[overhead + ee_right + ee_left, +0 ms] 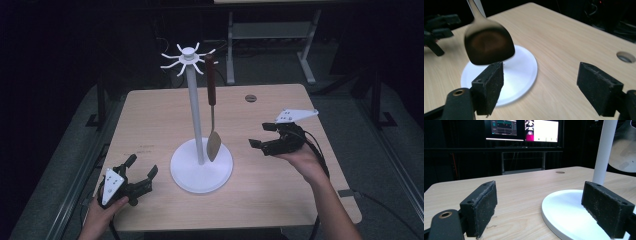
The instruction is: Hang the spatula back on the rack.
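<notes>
Two sets of tongs are seen above a pale wooden tabletop (280, 180). The left tongs (141, 167) are held low near the front left corner, spread wide with nothing between the pads, just beside the round white base of a tall white utensil stand (201, 170). A metal spatula with a dark red handle (213, 107) is hung from one of the stand's top hooks, its blade suspended just above the base. The right tongs (261, 135) are held to the right of the stand, apart from the spatula, spread wide and empty.
</notes>
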